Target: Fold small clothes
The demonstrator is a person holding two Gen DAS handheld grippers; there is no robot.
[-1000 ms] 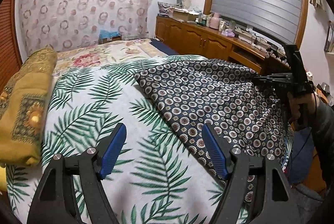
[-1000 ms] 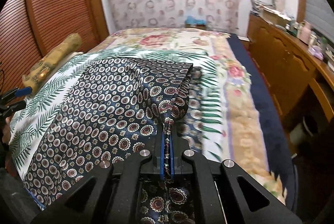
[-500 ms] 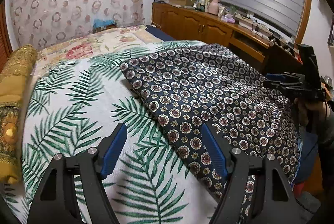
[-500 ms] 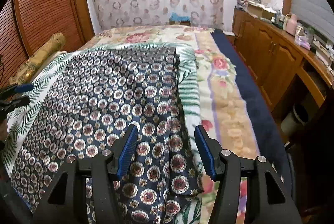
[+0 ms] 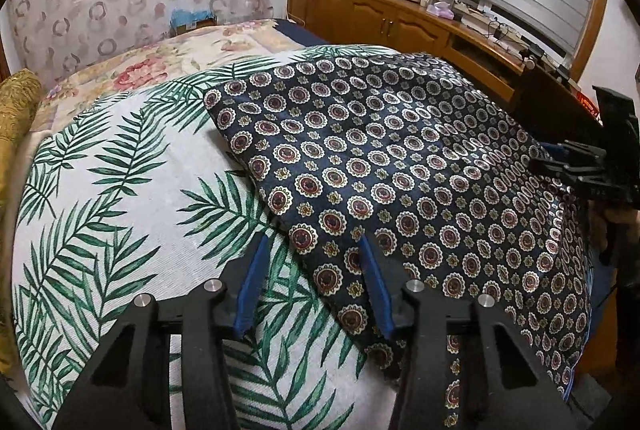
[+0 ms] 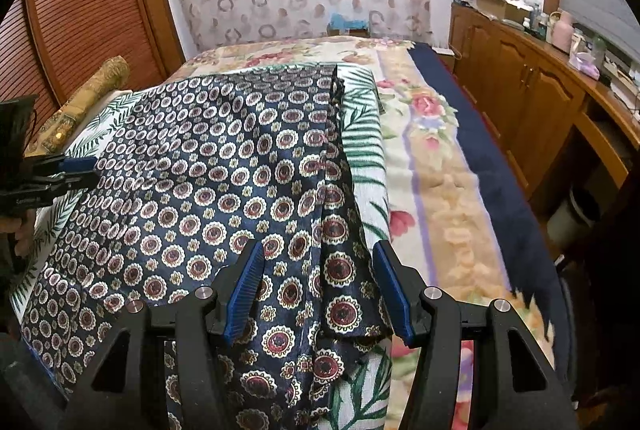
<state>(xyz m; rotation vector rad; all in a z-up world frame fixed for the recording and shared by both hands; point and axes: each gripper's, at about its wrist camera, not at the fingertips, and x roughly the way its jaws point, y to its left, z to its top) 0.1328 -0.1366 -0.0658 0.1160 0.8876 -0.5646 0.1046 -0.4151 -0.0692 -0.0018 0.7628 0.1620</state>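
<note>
With the patterned garment [image 5: 400, 165] spread flat on the palm-print sheet [image 5: 120, 189] of the bed, its left edge should be pinched cleanly at twelve o'clock of the left gripper [image 5: 312, 262], whose jaws, just narrowed, straddle that edge without pressing, while the right gripper [image 6: 320, 266] is kept part-open and empty over the right-hand fold.

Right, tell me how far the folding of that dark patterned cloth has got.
Done: the dark patterned cloth lies spread on the palm-leaf sheet, its right edge doubled over in a narrow flap. In hand: nothing is gripped. The right gripper stands open over that flap, and the left gripper, jaws just closing, straddles the cloth's left edge without pinching it. Left: the main folds.
</note>
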